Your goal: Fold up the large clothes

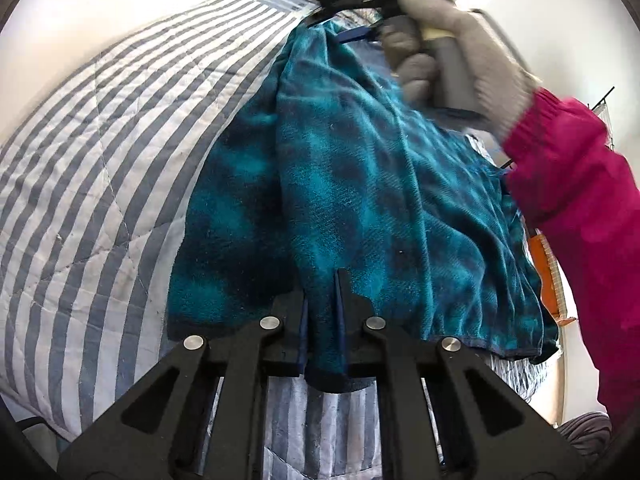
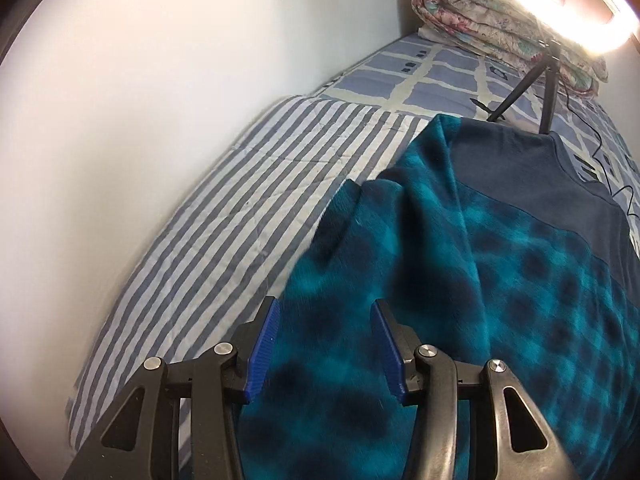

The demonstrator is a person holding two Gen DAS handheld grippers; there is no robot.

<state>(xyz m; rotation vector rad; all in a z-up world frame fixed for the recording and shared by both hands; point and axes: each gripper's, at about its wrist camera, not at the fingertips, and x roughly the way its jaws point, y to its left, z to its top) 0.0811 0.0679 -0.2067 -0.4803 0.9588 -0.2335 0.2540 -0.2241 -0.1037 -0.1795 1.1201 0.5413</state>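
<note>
My left tool [image 1: 322, 316] is pinched shut on the bottom hem of the top [image 1: 360, 184], a bit of dark hem poking out behind the fingers. My right tool [image 2: 324, 344] sits w/ its blue pads [image 2: 262, 354] wide apart over the fabric, gripping nothing; in the left view I can see it up at the far end of the garment, near the shoulder/neck area, w/ my gloved right hand [image 1: 452, 56] on the handle. The top lies on the bed, on a striped quilt [image 1: 100, 160], w/ one side already turned in over the middle, so I'd say the first lengthwise fold is about done. Left to do, prob: the other side, any sleeve, then folding hem to neck. Not even half done imo. Fabric is thick fuzzy fleece, teal w/ dark blotchy checks, plus a plain navy yoke [image 2: 528, 168] and a smooth, flat navy hem band. It drapes in soft heavy ridges, no crisp creases. Quilt is thin cotton, grey-white stripes, stitched lines. Beyond it a blue check sheet [image 2: 440, 76], a rolled floral duvet [image 2: 500, 16], a ring light on a tripod [image 2: 548, 92].
</note>
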